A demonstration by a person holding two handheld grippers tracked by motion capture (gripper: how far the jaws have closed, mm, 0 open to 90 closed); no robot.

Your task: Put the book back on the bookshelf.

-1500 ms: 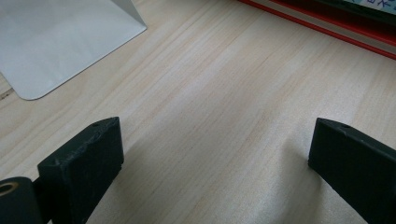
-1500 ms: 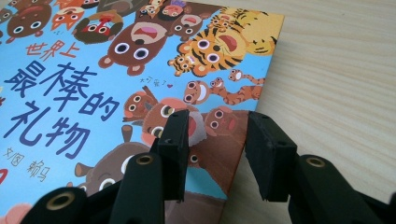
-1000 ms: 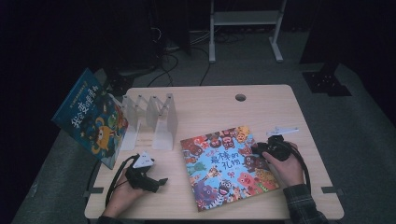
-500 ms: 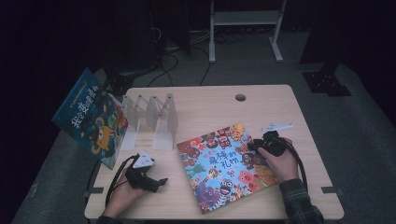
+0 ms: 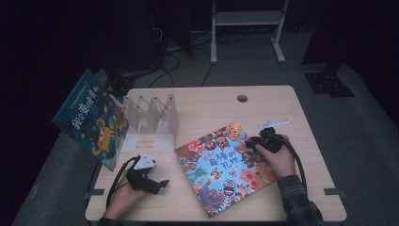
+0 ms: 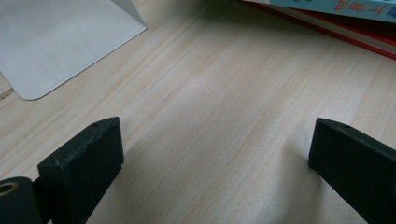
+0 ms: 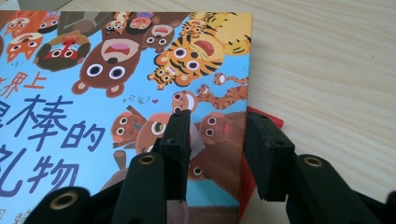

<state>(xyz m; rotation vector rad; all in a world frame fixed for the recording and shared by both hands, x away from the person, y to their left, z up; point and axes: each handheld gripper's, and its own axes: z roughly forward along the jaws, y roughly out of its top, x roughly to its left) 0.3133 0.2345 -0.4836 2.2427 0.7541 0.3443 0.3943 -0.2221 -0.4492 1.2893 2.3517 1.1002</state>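
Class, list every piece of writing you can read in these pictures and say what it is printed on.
"棒的" and "物": large title characters on the animal picture book, partly cut off in the right gripper view.
"大可爱了": tiny note beside the tiger.
Yellow title on the blue book leaning on the book rack: too blurred to read.

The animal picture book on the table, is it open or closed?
Closed: the picture book lies flat on the table, front cover up, no inner pages showing.

A dark lab or studio: lone wooden table, floor cables, metal stand.
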